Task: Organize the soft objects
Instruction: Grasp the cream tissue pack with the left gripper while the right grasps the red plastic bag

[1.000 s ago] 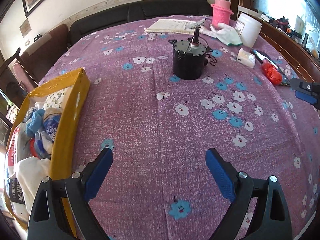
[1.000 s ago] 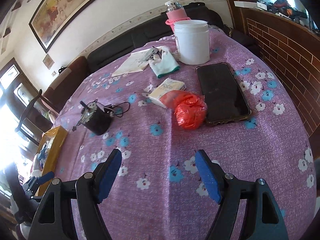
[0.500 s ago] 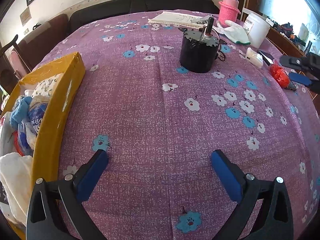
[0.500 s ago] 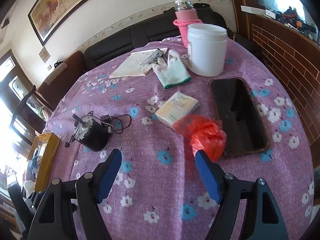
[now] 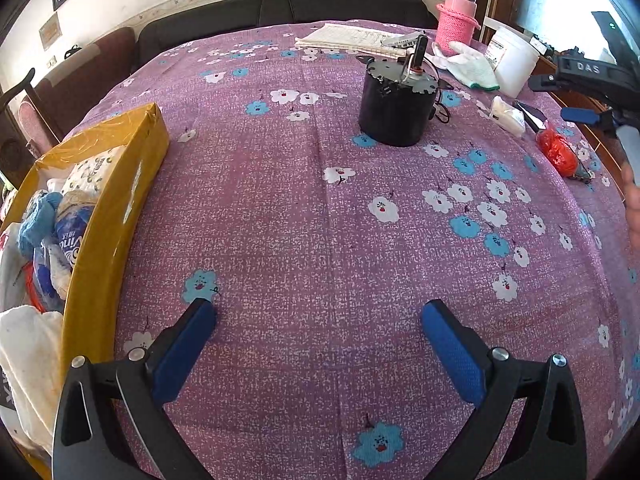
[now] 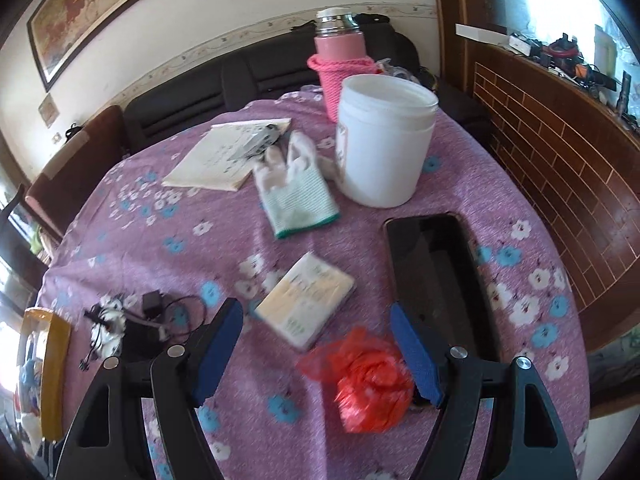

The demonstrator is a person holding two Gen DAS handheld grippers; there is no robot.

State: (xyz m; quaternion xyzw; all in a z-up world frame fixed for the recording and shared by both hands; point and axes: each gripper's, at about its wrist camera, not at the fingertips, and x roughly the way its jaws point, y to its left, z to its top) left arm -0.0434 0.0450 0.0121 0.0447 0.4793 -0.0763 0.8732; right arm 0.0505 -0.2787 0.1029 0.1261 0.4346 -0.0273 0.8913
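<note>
At the far left sits my yellow box [image 5: 120, 184], already crowded with soft things: a white cloth [image 5: 28, 352], a blue knit piece [image 5: 38, 216], wrapped tissue packs. My left tongs [image 5: 318, 332] hang just beside its near corner, over bare purple tablecloth [image 5: 320, 220]. Their jaws have just been opening and now stand as wide as they go, with nothing between them. I take that to mean this hand's last drop is done and it is free.

Past the middle of the table stands the black motor [image 5: 394, 106] with its cord, hard and not mine to sort.

To the right, my right tongs [image 6: 316, 344] have swung across the table since a second ago. Then the red plastic bag [image 6: 368, 380] lay well ahead of the tips; now it lies low between the blue pads [image 6: 416, 356], crowding the right one. The jaws are partly open and not pressing on it, so it is not yet held. Just beyond the tips lies a tissue pack [image 6: 308, 304]; further off a white glove [image 6: 296, 196] rests against the white tub [image 6: 384, 144]. The black phone [image 6: 436, 280] lies just beside the bag.

I judge the bag is my next pick: close on it, keep the right pad off the phone, then carry it back across to the box. The pack and glove would still remain.
</note>
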